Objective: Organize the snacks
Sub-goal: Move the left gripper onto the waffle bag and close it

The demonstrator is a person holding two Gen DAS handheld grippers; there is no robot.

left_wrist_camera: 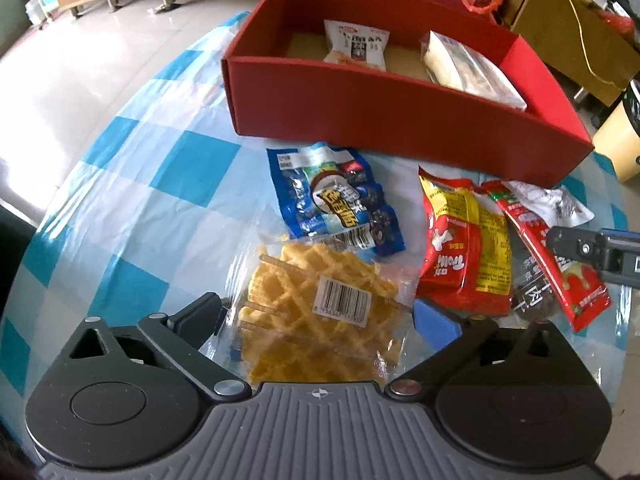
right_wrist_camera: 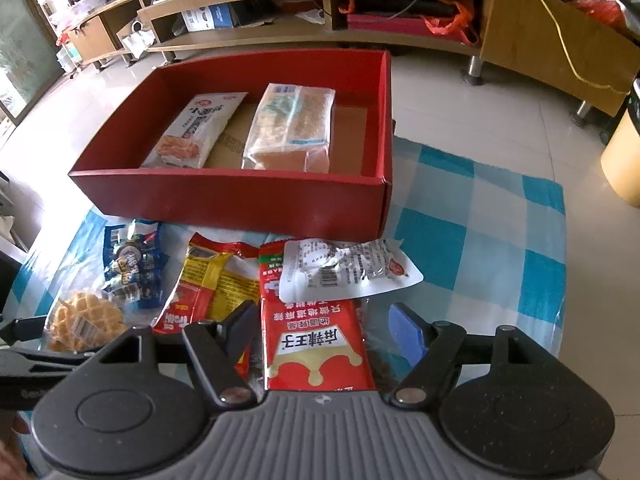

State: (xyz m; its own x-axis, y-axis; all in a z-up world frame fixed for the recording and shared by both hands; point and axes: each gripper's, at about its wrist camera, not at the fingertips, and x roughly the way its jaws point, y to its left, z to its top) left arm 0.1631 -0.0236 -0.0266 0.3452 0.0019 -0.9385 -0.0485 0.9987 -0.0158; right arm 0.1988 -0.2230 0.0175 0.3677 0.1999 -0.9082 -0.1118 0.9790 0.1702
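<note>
The left claw (left_wrist_camera: 326, 320) stands wide apart over the desk (left_wrist_camera: 132, 184), its fingers to either side of the waffle packet (left_wrist_camera: 316, 312), which lies flat in clear wrap between them but is not yet pinched. Just ahead of that claw lies the blue coconut snack bag (left_wrist_camera: 336, 196), its near end overlapping the waffle packet's far edge, and beyond it stands the red box (left_wrist_camera: 360, 120), already holding a white packet (left_wrist_camera: 356, 46) and a pale wrapped cake (left_wrist_camera: 468, 66). To do this grasp well, I would close on the waffle's body rather than the loose film at its edges, and lift gently so the blue bag does not drag along. Ahead and to the right of the left claw lies the red and yellow packet (left_wrist_camera: 464, 252). The right claw (right_wrist_camera: 324, 334) is likewise spread apart, straddling the long red spicy strip packet (right_wrist_camera: 316, 344), with nothing clamped. Just ahead of it, a silver pouch (right_wrist_camera: 348, 270) rests on that strip's far end; a slow, low lift should let the pouch slide off. Judging by the box, free floor remains to the right of the cake, a fair spot for either packet.
</note>
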